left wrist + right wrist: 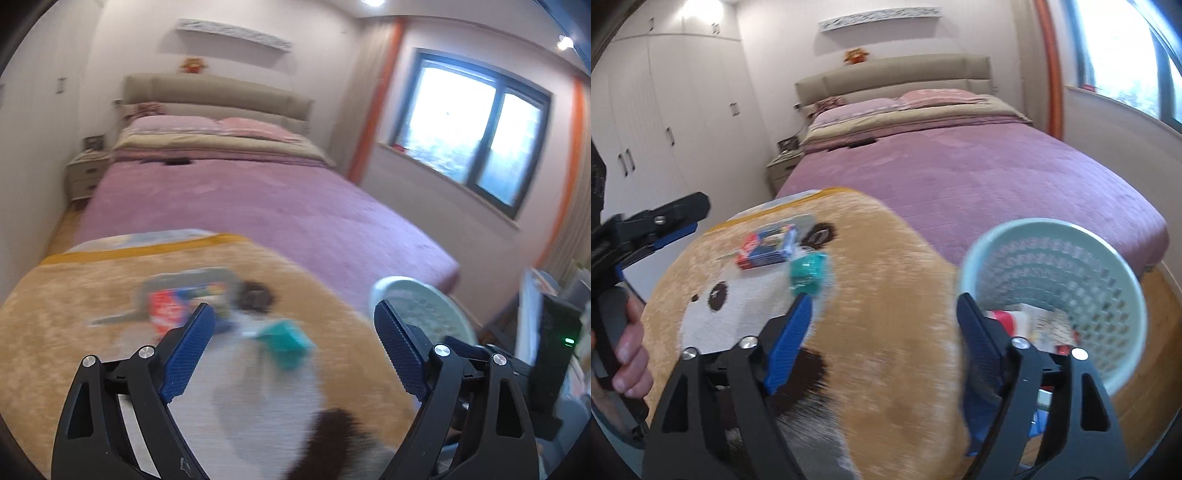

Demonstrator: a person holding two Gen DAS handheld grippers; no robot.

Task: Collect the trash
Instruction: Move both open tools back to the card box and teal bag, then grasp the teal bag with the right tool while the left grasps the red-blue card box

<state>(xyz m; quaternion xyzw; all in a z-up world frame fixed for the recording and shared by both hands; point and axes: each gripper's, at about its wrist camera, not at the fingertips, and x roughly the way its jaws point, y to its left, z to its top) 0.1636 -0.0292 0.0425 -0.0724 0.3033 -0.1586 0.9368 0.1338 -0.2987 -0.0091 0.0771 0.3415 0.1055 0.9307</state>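
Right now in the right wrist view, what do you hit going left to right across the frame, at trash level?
left gripper → red and blue packet → teal wrapper → bare tan blanket → pale green basket, with trash already inside.

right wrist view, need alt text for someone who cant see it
An open tool hovers over a plush blanket holding a teal wrapper and a red-blue packet; a mesh bin with trash sits right, a purple bed behind.
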